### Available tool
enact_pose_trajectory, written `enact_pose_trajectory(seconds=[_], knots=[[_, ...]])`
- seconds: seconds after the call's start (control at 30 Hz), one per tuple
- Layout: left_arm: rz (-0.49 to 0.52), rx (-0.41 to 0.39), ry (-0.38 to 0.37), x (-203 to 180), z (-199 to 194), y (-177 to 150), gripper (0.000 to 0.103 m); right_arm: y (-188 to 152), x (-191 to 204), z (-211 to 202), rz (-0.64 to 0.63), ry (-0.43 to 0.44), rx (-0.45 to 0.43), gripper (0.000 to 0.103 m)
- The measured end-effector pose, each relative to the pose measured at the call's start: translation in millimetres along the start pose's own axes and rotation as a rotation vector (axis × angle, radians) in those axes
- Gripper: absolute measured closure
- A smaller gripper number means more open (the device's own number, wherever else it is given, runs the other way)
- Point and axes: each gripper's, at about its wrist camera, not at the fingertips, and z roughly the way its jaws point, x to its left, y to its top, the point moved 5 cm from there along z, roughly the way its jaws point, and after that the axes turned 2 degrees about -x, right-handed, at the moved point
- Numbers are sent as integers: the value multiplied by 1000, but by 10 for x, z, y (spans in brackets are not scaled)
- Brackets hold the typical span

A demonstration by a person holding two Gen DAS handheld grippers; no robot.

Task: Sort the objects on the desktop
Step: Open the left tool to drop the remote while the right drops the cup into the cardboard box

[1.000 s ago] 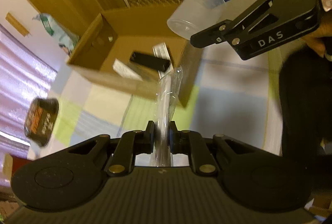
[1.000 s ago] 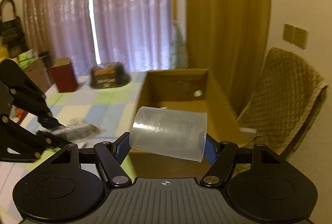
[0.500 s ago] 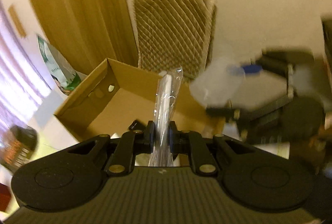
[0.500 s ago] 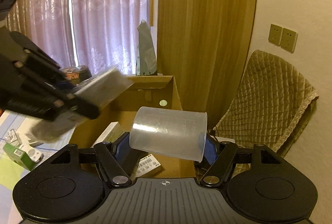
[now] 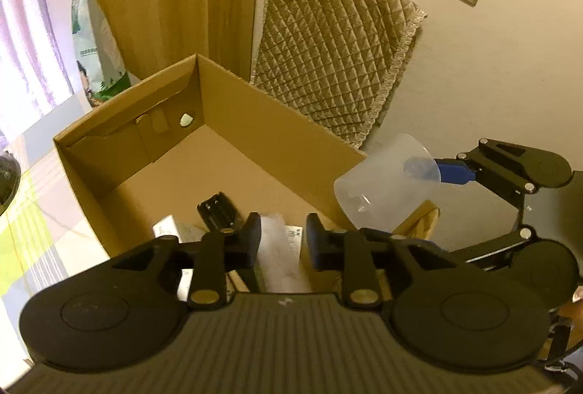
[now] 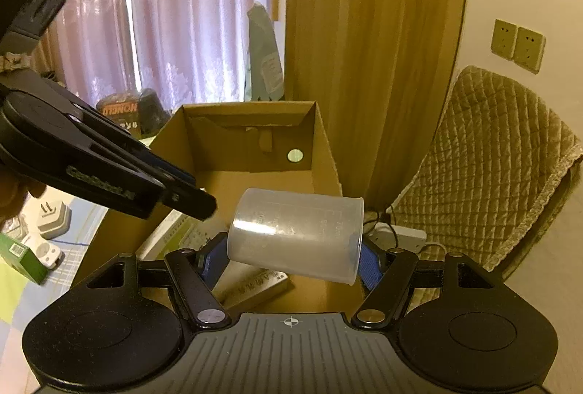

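My left gripper [image 5: 283,230] is open over the near end of the cardboard box [image 5: 255,124]. A clear plastic-wrapped packet [image 5: 280,250] shows blurred below the gap between its fingers, inside the box. A black remote-like item [image 5: 218,208] and a white carton [image 5: 167,231] lie on the box floor. My right gripper [image 6: 291,259] is shut on a translucent plastic cup [image 6: 297,233], held on its side above the box's near right corner [image 6: 324,153]. In the left wrist view the cup [image 5: 382,182] hangs just right of the box. The left gripper [image 6: 189,193] reaches in from the left.
A quilted chair [image 5: 335,47] stands behind the box against the wall. On the checkered tablecloth [image 5: 29,233] left of the box lie white plug adapters [image 6: 51,215], a green box [image 6: 22,255] and a black tub [image 6: 127,109]. A power strip [image 6: 400,233] sits near the chair.
My left gripper moved over the box and opened, and the plastic-wrapped packet dropped from its fingers into the box. The right gripper moved closer over the box with the cup.
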Motion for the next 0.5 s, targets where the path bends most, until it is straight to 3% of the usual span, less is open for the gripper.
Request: enact_pose_trajectory(seconds=[0.1, 0.5], knots=[[-5, -23, 23, 80, -121, -58, 72, -3, 19, 41, -12, 6, 3, 33], [-6, -33, 87, 249, -603, -496, 59, -42, 198, 250, -79, 27, 31, 32]])
